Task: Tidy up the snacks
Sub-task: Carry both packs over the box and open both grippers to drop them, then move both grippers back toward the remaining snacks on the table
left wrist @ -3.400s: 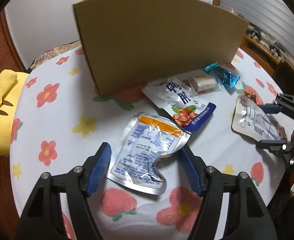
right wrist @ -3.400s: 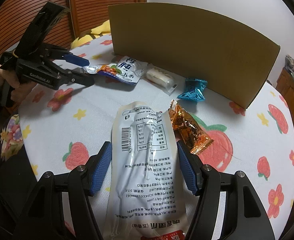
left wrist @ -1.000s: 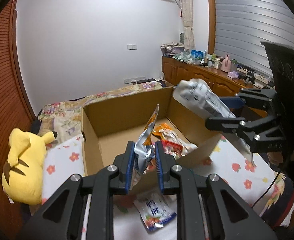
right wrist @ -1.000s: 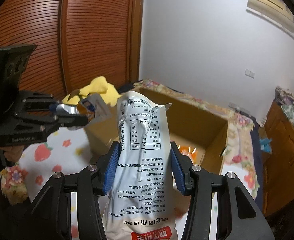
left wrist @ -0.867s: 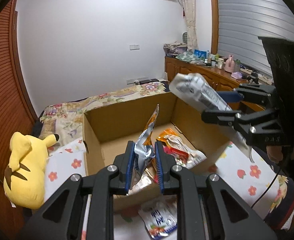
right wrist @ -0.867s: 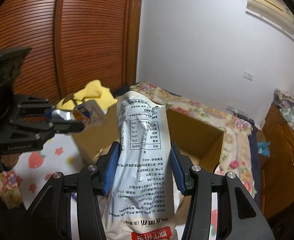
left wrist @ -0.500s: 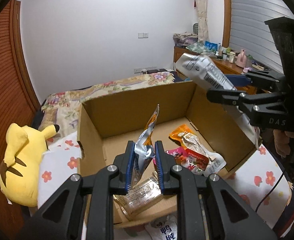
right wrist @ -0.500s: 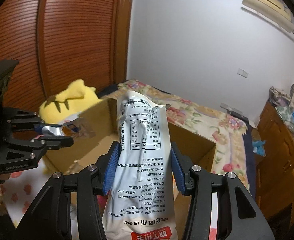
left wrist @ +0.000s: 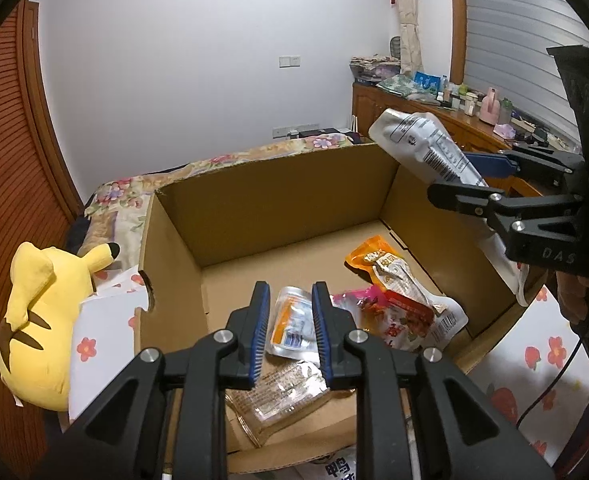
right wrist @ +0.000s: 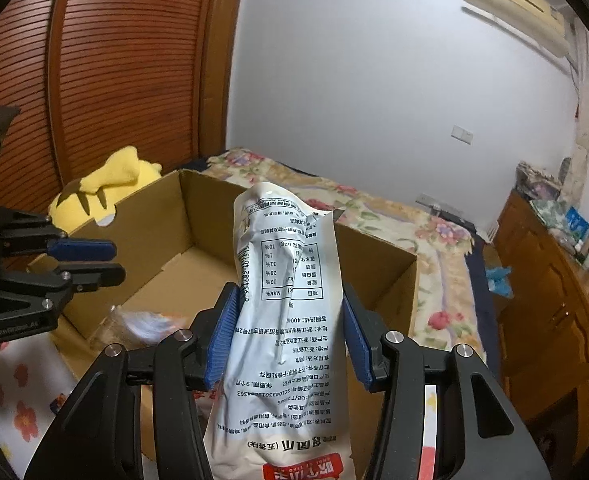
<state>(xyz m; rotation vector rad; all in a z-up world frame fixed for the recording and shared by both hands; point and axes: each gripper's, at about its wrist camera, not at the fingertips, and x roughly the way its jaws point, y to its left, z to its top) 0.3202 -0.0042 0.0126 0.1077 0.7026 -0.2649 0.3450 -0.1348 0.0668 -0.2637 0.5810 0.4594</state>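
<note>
Several snacks already sit in the cardboard box point(left wrist: 182, 256) — my left gripper point(left wrist: 287, 325) hangs parted and empty above them. My right gripper point(right wrist: 290, 330) clamps the white pouch point(right wrist: 290, 300) over the box; one packet point(left wrist: 336, 470) lies outside.

Dim indoor light, fisheye-warped edges

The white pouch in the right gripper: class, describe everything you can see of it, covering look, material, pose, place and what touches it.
The white pouch is a long, glossy plastic packet, crinkled, printed with black text, a nutrition table and barcode, with a red band at its lower end. The right gripper clamps it between blue pads at mid-length, upright. In the left wrist view it hangs tilted over the right wall of the cardboard box, not yet inside.
</note>
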